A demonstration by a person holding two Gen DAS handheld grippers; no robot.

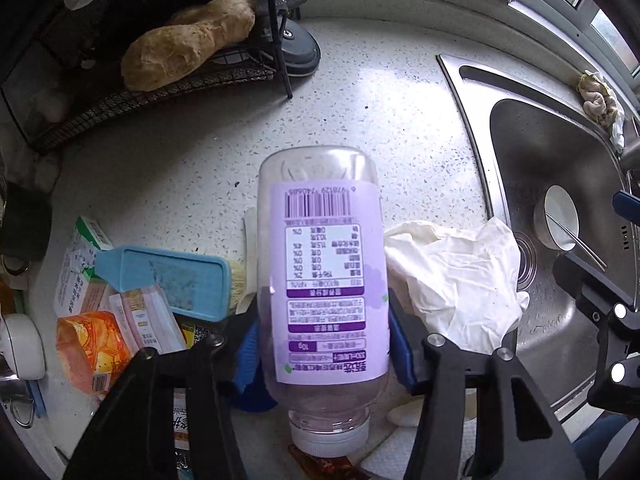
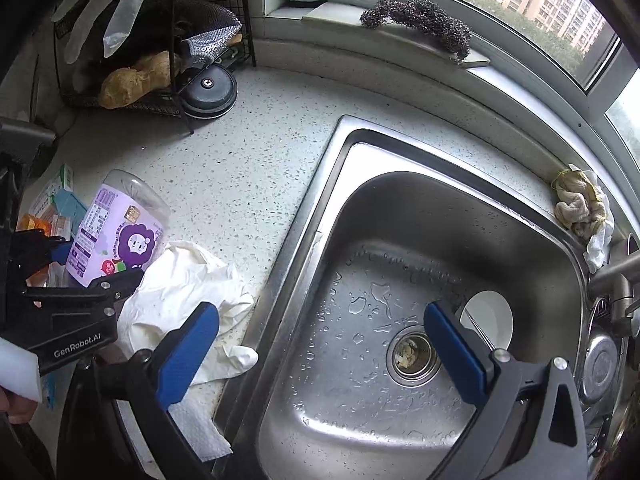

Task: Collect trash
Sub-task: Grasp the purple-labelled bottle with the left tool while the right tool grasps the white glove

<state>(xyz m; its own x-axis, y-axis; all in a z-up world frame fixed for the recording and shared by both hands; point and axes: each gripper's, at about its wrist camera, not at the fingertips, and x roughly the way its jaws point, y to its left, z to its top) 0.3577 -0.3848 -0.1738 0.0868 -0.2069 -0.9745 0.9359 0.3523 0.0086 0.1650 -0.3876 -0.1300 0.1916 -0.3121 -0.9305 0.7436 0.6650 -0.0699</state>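
Note:
My left gripper [image 1: 322, 340] is shut on a clear plastic bottle with a purple label [image 1: 324, 276], cap toward the camera, held above the speckled counter [image 1: 200, 168]. The bottle also shows in the right wrist view [image 2: 120, 228], with the left gripper [image 2: 76, 284] around it. A crumpled white glove [image 1: 460, 280] lies on the counter right of the bottle; it also shows in the right wrist view [image 2: 188, 292]. My right gripper [image 2: 320, 340] is open and empty, over the sink's left edge. Cartons, an orange packet [image 1: 92, 348] and a blue box [image 1: 172, 280] lie left of the bottle.
A steel sink [image 2: 400, 208] holds a white bowl [image 2: 490, 320] with chopsticks. A black wire rack [image 1: 140, 92] with ginger [image 1: 188, 44] stands at the back left. A rag [image 2: 582, 208] sits on the sink's far rim. A paper towel [image 2: 200, 428] lies at the counter front.

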